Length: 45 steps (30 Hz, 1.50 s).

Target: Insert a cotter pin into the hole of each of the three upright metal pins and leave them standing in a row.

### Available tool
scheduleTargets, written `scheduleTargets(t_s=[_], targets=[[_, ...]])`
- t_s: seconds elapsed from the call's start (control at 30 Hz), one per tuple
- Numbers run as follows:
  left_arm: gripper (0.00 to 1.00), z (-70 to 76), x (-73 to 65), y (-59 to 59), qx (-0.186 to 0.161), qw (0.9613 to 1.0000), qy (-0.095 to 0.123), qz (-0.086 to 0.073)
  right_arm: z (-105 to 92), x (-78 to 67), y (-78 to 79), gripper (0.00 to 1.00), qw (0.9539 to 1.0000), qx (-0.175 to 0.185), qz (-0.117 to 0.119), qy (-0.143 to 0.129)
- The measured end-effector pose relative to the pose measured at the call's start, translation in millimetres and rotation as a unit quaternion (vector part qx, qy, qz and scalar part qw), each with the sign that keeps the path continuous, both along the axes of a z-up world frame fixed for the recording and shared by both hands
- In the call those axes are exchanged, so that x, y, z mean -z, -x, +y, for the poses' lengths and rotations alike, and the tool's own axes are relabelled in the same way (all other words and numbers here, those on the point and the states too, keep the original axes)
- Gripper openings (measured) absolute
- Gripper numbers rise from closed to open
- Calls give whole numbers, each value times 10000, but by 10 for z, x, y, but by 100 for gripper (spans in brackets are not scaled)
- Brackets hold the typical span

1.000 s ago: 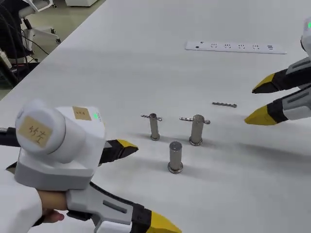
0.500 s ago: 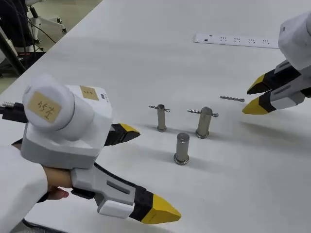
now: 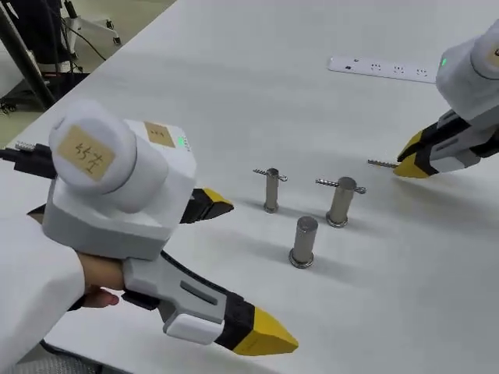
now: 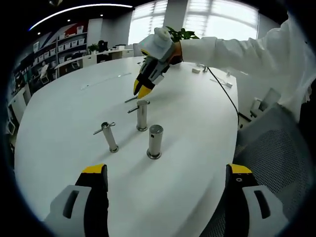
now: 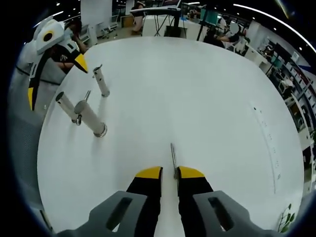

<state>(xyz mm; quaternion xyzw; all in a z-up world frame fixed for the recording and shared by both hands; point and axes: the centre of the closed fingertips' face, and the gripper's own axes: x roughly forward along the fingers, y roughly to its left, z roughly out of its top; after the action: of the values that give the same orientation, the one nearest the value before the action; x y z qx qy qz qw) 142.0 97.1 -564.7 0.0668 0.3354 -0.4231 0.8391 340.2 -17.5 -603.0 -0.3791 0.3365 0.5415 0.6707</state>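
1. on the white counter (image 3: 156, 93), out toward its far right side, the right gripper (image 3: 399, 165) is down at the loose cotter pin (image 3: 380, 164). its jaws stand a narrow slit apart with the pin's near end lying in that slit. in the right gripper view the gap looks wider than the wire, so i wouldn't call it gripped yet.
2. the left gripper (image 3: 256, 273) hangs low near the person, jaws spread wide and holding nothing.
3. mid-counter, the far-left metal pin (image 3: 270, 191) and the right metal pin (image 3: 341, 204) each carry a cotter pin through the top. the front metal pin (image 3: 303, 241) is bare. the three stand in a triangle, not a row.
4. the loose cotter pin looks like a thin, light, stiff bit of wire lying flat on a smooth top. i'd expect it to skate or roll under a clumsy pinch. it is best taken near its head end, with the legs left free for the hole.
5. the front metal pin looks solid, with a flared foot, but a push at its top could tip it. steadying it low on the shaft seems wise.
6. it is hard to make out which end of the loose cotter pin is the head, or which way the bare pin's hole faces. the right gripper's body is cut off at the head view's edge.
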Motion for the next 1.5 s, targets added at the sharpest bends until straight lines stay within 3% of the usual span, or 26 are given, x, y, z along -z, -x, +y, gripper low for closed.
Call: scheduleTargets(t_s=[0.17,0.27,0.37,0.43,0.67,0.97,1.1,1.33,1.43,1.5], targets=[[99,6,-34,-33,-58,10000,49,-36,16,34,-25,3,10000,30,64,27],[99,-5,-47,-38,-74,9999,92,-46,1,83,-117,2,9999,35,87,89],[99,2,-31,-42,-123,9999,100,4,12,88,-154,0,9999,46,122,102],[99,17,-18,-43,-132,9999,61,15,8,87,-173,0,9998,-54,56,201],[99,29,-83,-76,-229,9995,191,-43,14,81,-183,0,9983,-126,277,492],[99,5,-100,-68,-221,9995,236,-12,8,108,-170,0,9902,-482,713,1098],[98,15,-126,-95,-331,9989,313,-53,13,125,-184,0,9845,-572,920,1378],[96,43,-191,-107,-397,9983,402,-126,9,139,-143,0,9781,-800,827,1734],[96,40,-200,-109,-398,9982,421,-143,-5,145,-110,0,9779,-846,782,1742],[96,40,-200,-110,-359,9984,395,-187,2,142,-112,0,9805,-694,784,1662]])
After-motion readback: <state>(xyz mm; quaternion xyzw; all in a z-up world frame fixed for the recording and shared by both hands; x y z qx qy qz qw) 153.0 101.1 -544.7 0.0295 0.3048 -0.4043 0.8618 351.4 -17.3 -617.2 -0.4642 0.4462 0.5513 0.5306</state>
